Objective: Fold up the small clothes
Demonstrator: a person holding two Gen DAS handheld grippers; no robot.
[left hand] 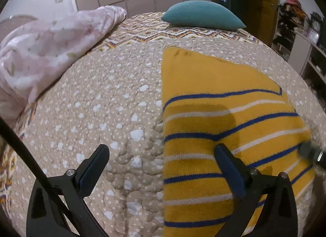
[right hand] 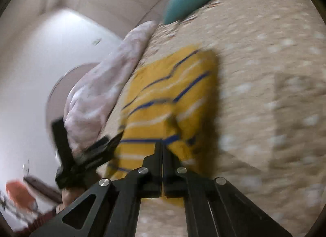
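While the left tool (left hand: 162,153) hangs with its two fingers spread wide and nothing between them, one finger sits over the bedspread (left hand: 106,102) and the other over the yellow striped garment (left hand: 220,98). That garment lies flat on the bed, its long axis running away from the tool toward the teal pillow (left hand: 201,18), with a straight folded edge along its left side and the blue and white stripes crossing it. The plain yellow end points toward the pillow. The right tool (right hand: 162,145) has its fingers pressed together on a raised fold of the same garment (right hand: 167,94); that view is blurred, so the exact edge pinched is unclear. The left tool (right hand: 89,151) shows there at the garment's left border. A pink floral blanket (left hand: 51,47) lies heaped along the bed's left side.
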